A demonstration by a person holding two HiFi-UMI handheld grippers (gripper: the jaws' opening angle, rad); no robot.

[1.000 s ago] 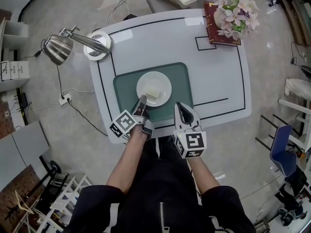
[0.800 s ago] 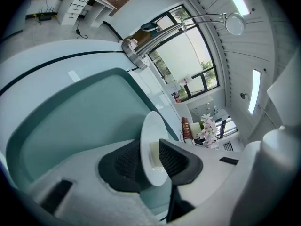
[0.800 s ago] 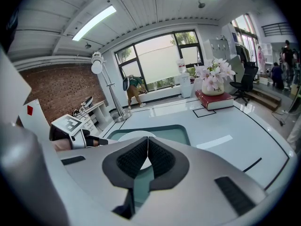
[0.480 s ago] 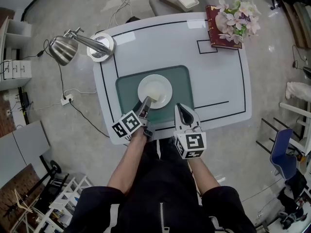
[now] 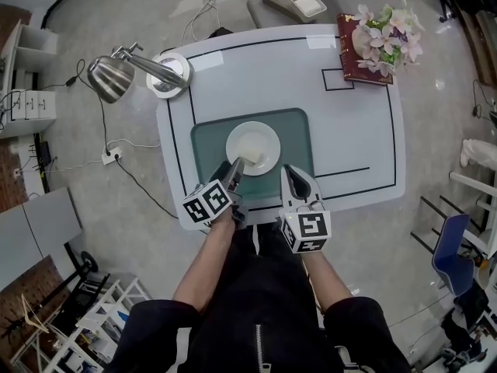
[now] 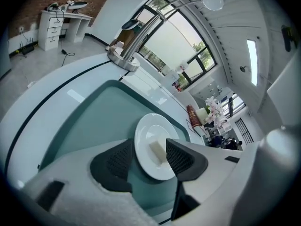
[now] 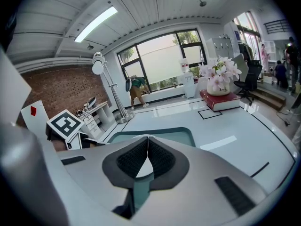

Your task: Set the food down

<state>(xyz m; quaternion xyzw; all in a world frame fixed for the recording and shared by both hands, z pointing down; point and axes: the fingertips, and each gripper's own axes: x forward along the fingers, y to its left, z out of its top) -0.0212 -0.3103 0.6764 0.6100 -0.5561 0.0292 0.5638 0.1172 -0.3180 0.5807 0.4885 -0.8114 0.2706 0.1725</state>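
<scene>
A pale block of food (image 5: pixel 249 159) lies on the white plate (image 5: pixel 268 135), which stands on the green mat (image 5: pixel 210 134). My left gripper (image 5: pixel 234 170) is at the plate's near rim. In the left gripper view its jaws are opening, and they stand wide apart on either side of the food (image 6: pixel 157 149) without touching it; the food rests on the plate (image 6: pixel 141 134). My right gripper (image 5: pixel 293 174) hovers over the mat's near right corner, shut with nothing between its pads (image 7: pixel 160 157).
A metal desk lamp (image 5: pixel 116 74) stands at the table's far left corner. A red book with a pot of flowers (image 5: pixel 380 37) is at the far right corner. Black lines mark the white table (image 5: pixel 357 130). Cables lie on the floor to the left.
The left gripper's jaws went from shut on the food to wide apart, leaving the food on the plate. The right gripper has stayed in place.
</scene>
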